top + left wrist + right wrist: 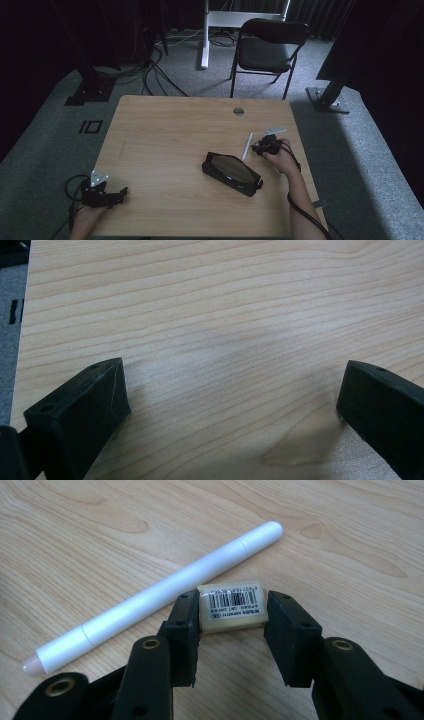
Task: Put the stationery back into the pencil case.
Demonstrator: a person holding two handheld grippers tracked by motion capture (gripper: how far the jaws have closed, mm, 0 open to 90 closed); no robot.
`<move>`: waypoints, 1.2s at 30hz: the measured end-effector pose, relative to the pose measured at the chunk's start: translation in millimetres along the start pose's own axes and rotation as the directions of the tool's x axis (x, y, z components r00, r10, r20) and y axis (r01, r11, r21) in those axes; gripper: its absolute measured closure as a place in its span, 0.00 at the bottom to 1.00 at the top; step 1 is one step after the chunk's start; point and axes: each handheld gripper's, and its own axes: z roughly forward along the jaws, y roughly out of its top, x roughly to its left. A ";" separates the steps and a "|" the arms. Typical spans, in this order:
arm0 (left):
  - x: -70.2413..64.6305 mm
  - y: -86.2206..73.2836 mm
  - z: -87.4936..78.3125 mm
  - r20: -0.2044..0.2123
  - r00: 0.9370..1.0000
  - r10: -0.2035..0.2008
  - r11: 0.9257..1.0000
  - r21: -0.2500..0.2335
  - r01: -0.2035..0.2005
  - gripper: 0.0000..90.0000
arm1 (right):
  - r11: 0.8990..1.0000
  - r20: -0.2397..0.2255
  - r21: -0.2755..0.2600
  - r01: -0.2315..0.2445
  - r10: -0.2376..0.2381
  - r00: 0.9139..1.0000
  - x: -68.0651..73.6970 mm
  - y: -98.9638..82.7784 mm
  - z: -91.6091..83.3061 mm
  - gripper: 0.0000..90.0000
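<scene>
1. At the table's (pixel 165 120) right side, the right gripper (pixel 232 625) is seen with its jaws closed against both ends of a small cream eraser (pixel 231 607) bearing a barcode label; the eraser rests on the wood.
2. A white pen (pixel 150 597) lies just beside the eraser, on its far side.
3. A black pencil case (pixel 231 172) is noted mid-table, apart from both.
4. The left gripper (pixel 232 400) is held wide open over bare wood near the front-left corner.
</scene>
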 end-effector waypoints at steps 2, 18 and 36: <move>0.0 0.0 0.0 0.000 1.000 0.000 1.000 0.000 0.000 0.00 | 1.000 -0.002 -0.006 -0.012 0.012 1.000 0.1 -0.9 -2.0 0.64; 0.0 0.0 0.0 0.000 1.000 0.000 1.000 0.000 0.000 0.00 | 1.000 -0.010 -0.015 -0.017 0.017 1.000 -2.7 -5.0 -25.1 0.65; 0.0 0.0 0.0 0.000 1.000 0.000 1.000 0.000 0.000 0.00 | 0.996 -0.045 -0.089 0.001 -0.005 0.999 1.4 -7.0 -59.2 0.65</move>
